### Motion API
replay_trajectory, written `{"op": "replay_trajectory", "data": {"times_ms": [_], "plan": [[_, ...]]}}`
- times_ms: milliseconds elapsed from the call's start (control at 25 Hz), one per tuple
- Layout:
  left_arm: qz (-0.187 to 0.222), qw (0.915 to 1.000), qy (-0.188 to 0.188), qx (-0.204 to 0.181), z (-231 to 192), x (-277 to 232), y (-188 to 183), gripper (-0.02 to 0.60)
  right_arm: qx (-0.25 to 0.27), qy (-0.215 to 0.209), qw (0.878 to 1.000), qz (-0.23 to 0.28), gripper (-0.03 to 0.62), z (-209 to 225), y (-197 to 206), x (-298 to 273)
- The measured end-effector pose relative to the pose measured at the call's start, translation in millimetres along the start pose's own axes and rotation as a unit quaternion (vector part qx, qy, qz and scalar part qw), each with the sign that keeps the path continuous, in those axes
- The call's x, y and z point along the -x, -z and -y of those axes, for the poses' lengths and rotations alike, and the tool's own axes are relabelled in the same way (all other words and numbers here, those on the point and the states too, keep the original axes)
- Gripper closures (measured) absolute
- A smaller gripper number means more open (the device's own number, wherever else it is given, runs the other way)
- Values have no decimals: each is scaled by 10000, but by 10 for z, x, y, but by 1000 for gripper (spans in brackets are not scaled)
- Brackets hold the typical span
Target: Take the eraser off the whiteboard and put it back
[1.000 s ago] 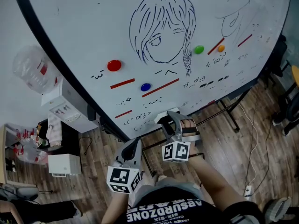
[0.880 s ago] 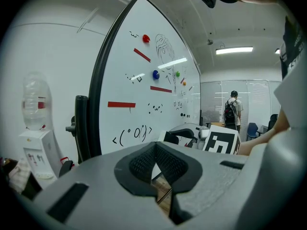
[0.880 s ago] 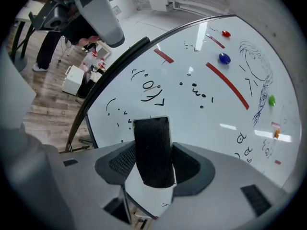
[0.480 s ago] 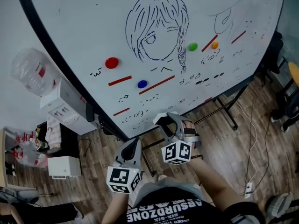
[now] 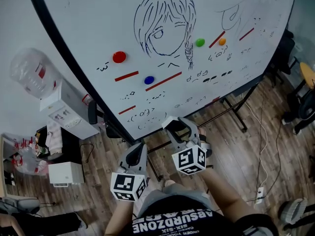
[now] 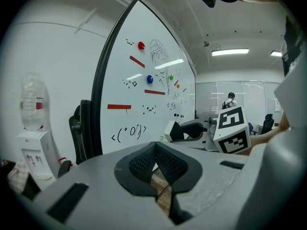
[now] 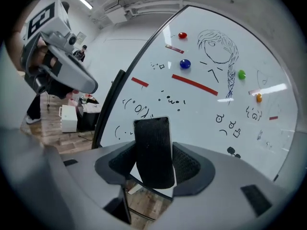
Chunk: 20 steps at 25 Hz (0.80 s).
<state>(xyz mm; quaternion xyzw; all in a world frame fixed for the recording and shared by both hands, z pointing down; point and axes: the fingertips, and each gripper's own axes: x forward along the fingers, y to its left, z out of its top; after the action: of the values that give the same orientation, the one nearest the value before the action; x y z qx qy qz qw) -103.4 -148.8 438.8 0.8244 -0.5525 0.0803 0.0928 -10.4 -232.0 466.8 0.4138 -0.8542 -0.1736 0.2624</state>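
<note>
The eraser (image 7: pixel 153 150), a white block with a black felt face, stands upright between the jaws of my right gripper (image 7: pixel 153 166), which is shut on it. It hangs just off the lower edge of the whiteboard (image 5: pixel 98 28), near the small doodles. In the head view the right gripper (image 5: pixel 171 128) carries the eraser (image 5: pixel 169 123) below the board's bottom rim. My left gripper (image 5: pixel 138 150) hangs lower and to the left with nothing in it. Its pads meet at the tip (image 6: pixel 156 150), so it is shut. The left gripper view also shows the eraser (image 6: pixel 169 130).
The board carries a drawn face, red strips, and a red magnet (image 5: pixel 119 57), blue magnet (image 5: pixel 149 80), green magnet (image 5: pixel 200 42) and orange magnet (image 5: pixel 222 41). A water dispenser (image 5: pixel 64 109) stands left of the board's black frame. The board's stand legs (image 5: pixel 235 116) and a power strip (image 5: pixel 259 193) are on the wooden floor.
The right gripper has rolled and risen slightly, keeping hold of the eraser. The left gripper has barely moved. The head view has shifted a little against the board.
</note>
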Motion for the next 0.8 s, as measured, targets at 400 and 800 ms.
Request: {"op": "replay_trajectory", "data": {"times_ms": [400,800], "plan": [[0,9998,191,-68,152,212,-4,575,-1206,-314,9921,162,364,-107,-113,389],[-35,9991,430,-4,367,398,58,575,-1815,-469,9822,81,364,-295,-133,813]]}}
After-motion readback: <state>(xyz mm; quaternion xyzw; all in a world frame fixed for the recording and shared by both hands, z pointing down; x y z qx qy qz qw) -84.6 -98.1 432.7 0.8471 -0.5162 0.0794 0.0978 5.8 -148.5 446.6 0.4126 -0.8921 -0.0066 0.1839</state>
